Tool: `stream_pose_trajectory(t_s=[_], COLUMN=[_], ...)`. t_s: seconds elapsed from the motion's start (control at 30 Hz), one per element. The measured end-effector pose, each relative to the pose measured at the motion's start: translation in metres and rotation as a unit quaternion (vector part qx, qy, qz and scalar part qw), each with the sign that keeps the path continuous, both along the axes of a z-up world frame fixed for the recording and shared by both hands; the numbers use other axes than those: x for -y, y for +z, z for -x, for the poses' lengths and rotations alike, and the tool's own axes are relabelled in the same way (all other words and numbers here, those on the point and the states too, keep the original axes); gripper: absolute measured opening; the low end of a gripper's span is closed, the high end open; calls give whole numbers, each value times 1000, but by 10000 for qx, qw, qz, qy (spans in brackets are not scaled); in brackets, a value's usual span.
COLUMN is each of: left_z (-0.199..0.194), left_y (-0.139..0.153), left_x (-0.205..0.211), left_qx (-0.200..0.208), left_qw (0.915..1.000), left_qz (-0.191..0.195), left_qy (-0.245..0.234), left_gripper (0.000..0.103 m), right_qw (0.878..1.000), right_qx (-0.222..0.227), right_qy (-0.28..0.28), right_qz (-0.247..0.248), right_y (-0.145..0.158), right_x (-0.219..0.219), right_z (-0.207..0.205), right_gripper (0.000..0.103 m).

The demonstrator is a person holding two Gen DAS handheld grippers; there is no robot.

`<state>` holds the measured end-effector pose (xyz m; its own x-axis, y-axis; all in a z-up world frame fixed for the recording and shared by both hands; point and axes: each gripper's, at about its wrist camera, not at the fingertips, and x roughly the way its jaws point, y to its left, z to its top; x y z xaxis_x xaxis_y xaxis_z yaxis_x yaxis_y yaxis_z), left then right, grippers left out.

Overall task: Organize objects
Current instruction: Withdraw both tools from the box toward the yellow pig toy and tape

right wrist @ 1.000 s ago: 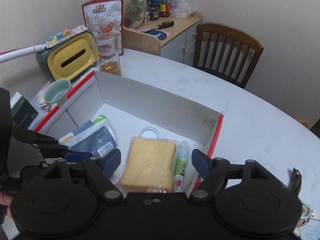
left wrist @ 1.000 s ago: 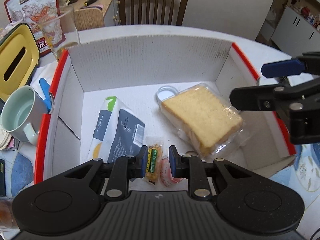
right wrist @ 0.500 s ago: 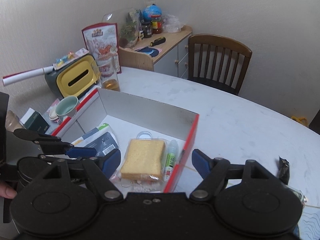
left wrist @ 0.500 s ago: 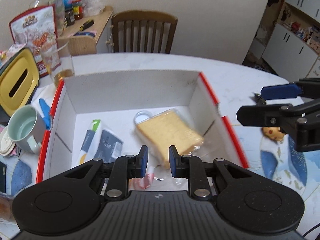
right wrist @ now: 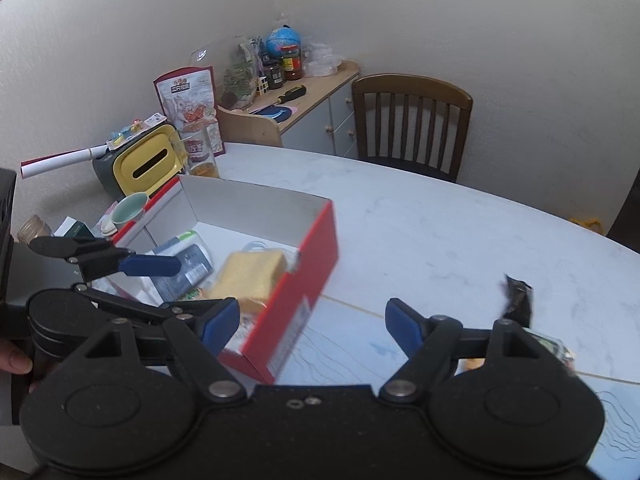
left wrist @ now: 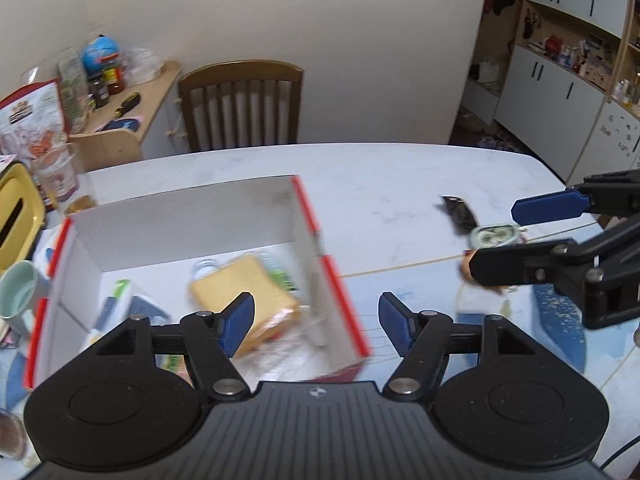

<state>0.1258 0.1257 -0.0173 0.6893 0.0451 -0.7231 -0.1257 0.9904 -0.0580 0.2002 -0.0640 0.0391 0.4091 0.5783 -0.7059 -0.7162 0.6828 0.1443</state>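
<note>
A red-and-white cardboard box point(left wrist: 308, 216) point(right wrist: 312, 264) stands on the table. In it lie a bagged slice of bread point(left wrist: 244, 288) point(right wrist: 248, 272), a dark tissue pack point(right wrist: 188, 264) and small snack packets. My left gripper point(left wrist: 316, 316) hovers above the box's near right corner; its jaws are opening and hold nothing. My right gripper point(right wrist: 312, 320) is open and empty, above the box's red end wall. Right of the box on the tabletop lie a black wrapper point(left wrist: 460, 212) point(right wrist: 518, 296) and a small shiny packet point(left wrist: 494, 236) point(right wrist: 552, 346).
Left of the box are a yellow tissue holder point(right wrist: 148, 160), a pale green mug point(left wrist: 18, 296) and a glass point(right wrist: 200, 156). A wooden chair point(left wrist: 240, 108) stands behind the white table point(left wrist: 400, 184). A side cabinet point(right wrist: 312, 92) carries jars and a screwdriver.
Both grippers have drawn back from the box, up and to the right. The left jaws, nearly shut before, now stand wide. The wrapper and packet on the right have come into view.
</note>
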Motion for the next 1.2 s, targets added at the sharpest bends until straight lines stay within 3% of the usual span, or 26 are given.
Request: stream_pose_trajectory(t_s=[0.2,0.57,0.7,0.83,0.97,1.2], left_z=[-11,-36,-51,-67,-83,-108], left_y=[-1,-25,-36,-50,-64,-88], left_x=[45,114,139,161,176,187], left_qx=[70,147,107,-14,-42,21], left_qw=[9998,9984,9979,9972,9965,9969], left_qz=[121,461,477,519,590,622], left_qy=[-113,-277,-413,-540,-589,-486], left_gripper=[77,78,85,86,101,102], right_qw=[9999,9981,9969,9959,9949,9956], right_qx=[-45,28,-29,-60,-130,-177], right_qy=[-110,-530,-707,-807,-874,-748], right_qz=[-5,310,358,407,486,536], right_y=[-9,-41,-51,-63,-76,-89], right_x=[60,164,191,212,224,224], right_z=[-3,-23,-38,-54,-75,-109], right_gripper=[82,83,83,83,83,83])
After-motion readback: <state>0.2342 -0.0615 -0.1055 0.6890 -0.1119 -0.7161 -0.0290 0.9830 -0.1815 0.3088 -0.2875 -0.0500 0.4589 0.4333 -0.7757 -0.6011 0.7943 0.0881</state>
